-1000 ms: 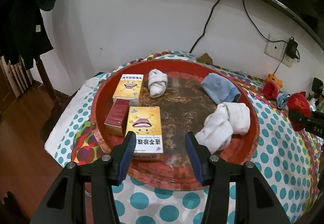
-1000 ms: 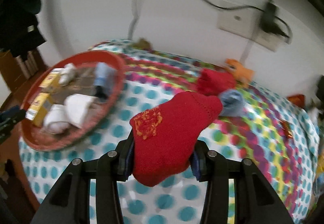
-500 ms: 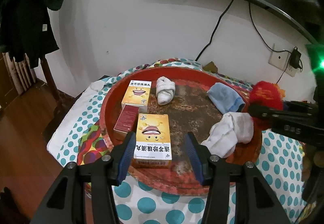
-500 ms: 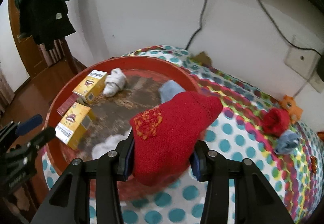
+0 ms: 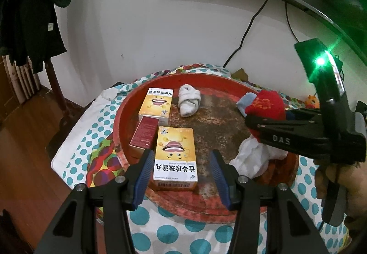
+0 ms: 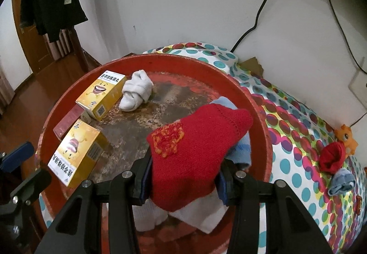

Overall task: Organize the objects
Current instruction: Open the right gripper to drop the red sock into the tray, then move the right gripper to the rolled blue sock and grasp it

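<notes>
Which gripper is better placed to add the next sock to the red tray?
Right. The right gripper is shut on the red sock, above the red tray. The left gripper is open and empty near a yellow box.

The left gripper [image 5: 181, 169] hung with its jaws spread apart and empty over the near rim of the round red tray [image 5: 201, 210], framing a yellow box [image 5: 175, 158] that lay flat beside a dark red box [image 5: 144, 132] and a second yellow box [image 5: 156, 104]. A rolled white sock [image 5: 189, 103] lay farther back (near the tray's far side). From the right, the right gripper [image 5: 248, 122] held a red sock [image 5: 267, 104] over a blue cloth [image 5: 245, 101] and bunched white cloth [image 5: 254, 157].
</notes>
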Motion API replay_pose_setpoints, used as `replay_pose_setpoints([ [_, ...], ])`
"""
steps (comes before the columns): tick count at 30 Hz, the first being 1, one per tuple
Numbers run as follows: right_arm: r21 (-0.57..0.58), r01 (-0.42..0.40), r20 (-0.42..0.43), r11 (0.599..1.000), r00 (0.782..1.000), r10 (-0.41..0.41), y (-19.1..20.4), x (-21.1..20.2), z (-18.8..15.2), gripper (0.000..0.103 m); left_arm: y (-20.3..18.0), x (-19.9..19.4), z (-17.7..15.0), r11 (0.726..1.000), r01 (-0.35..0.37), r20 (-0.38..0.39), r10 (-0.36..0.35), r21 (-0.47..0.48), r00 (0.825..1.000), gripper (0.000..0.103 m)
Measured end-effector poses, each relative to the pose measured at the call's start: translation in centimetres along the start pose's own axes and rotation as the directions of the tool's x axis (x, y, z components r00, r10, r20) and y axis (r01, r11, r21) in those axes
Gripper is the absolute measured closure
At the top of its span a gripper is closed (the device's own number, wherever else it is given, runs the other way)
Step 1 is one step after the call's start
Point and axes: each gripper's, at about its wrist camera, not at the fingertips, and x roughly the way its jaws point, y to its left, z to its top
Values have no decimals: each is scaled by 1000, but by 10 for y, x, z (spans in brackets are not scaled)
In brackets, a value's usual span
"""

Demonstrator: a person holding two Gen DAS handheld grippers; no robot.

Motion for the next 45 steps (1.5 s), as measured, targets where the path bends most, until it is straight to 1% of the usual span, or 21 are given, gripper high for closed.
replay_pose_setpoints([
  [6, 8, 2, -16, 1000, 1000, -2, -1, 11, 4, 59, 0, 3, 0, 1000, 5, -8, -5, 0, 1000, 51],
  [8, 12, 4, -12, 1000, 1000, -4, -2, 11, 3, 56, -1, 4, 0, 1000, 8, -10, -8, 3, 1000, 51],
  [13, 10, 7, 10, 1000, 1000, -8, -1, 6, 1, 54, -1, 4, -1, 1000, 14, -12, -14, 0, 1000, 51],
  [15, 8, 9, 13, 1000, 1000, -9, 0, 3, 0, 49, -1, 5, -1, 1000, 14, -18, -14, -1, 1000, 51],
  [19, 15, 10, 29, 1000, 1000, -10, -2, -3, -4, 44, -4, 6, -2, 1000, 13, -19, -13, 10, 1000, 51],
  [21, 23, 11, 41, 1000, 999, -11, -5, -9, -6, 38, -6, 6, -2, 1000, 20, -20, -19, 17, 1000, 51],
  [24, 36, 6, 59, 999, 998, -8, -10, -18, -9, 34, -6, 7, -3, 1000, 24, -27, -23, 17, 999, 51],
  [29, 45, 17, 87, 999, 996, -21, -22, -33, -18, 33, -8, 6, -3, 999, 21, -24, -20, 26, 1000, 51],
  [32, 70, 26, 94, 997, 995, -32, -38, -41, -26, 33, -10, 6, -4, 999, 24, -27, -23, 36, 999, 51],
  [35, 98, 55, 94, 994, 993, -64, -59, -46, -33, 33, -14, 7, -5, 998, 18, -32, -16, 53, 999, 51],
  [40, 191, 99, 87, 977, 989, -117, -110, -48, -43, 33, -22, 5, -7, 996, 11, -22, -9, 86, 1000, 51],
  [43, 221, 173, 74, 960, 978, -193, -139, -47, -51, 33, -24, 6, -8, 995, 0, -20, 2, 98, 1000, 51],
  [45, 240, 232, 57, 943, 966, -252, -160, -44, -56, 33, -25, 5, -8, 995, 8, -16, -6, 101, 1000, 51],
])
